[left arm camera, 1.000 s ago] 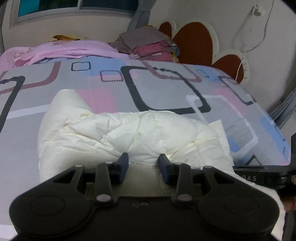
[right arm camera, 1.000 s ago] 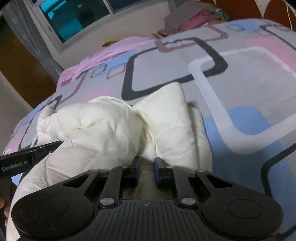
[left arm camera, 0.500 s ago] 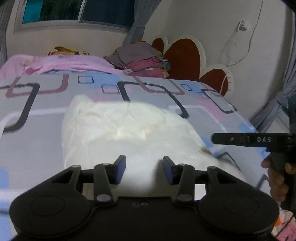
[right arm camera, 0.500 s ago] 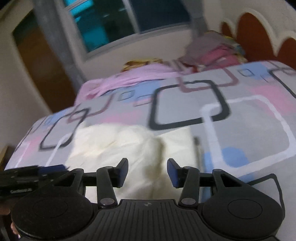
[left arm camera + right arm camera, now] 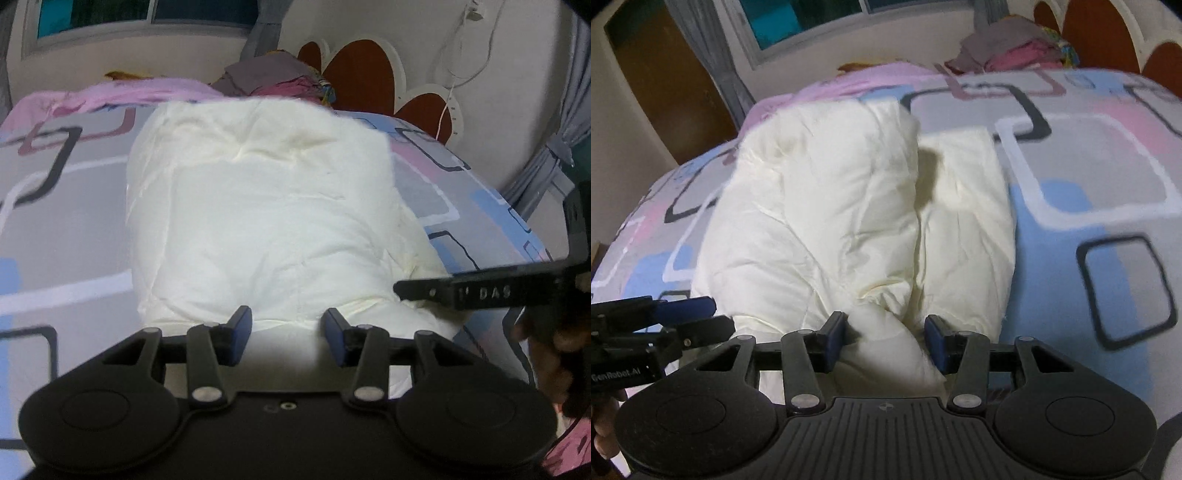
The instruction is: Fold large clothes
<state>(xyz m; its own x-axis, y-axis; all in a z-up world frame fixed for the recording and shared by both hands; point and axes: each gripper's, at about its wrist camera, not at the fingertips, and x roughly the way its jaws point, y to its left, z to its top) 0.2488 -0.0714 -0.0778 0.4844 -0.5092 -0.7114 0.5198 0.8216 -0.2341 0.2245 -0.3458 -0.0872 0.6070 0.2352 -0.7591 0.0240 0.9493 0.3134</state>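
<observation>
A cream padded garment lies lengthwise on the patterned bed sheet, stretching away from both grippers. My left gripper stands open at its near edge, with pale fabric under the gap and no pad pressing on it. In the right wrist view the garment shows two puffy lobes side by side. My right gripper is open around a soft bulge of that fabric. Each gripper appears in the other's view: the right gripper at the right, the left gripper at the lower left.
A pile of folded clothes and a pink blanket lie at the far end of the bed, below a window. A brown and white headboard stands at the far right. A person's hand grips the right tool.
Both grippers' jaws stand wider than a second ago, when they pinched the fabric. The garment has gone from a bunched lump to a longer, flatter bundle, and both views have shifted.
</observation>
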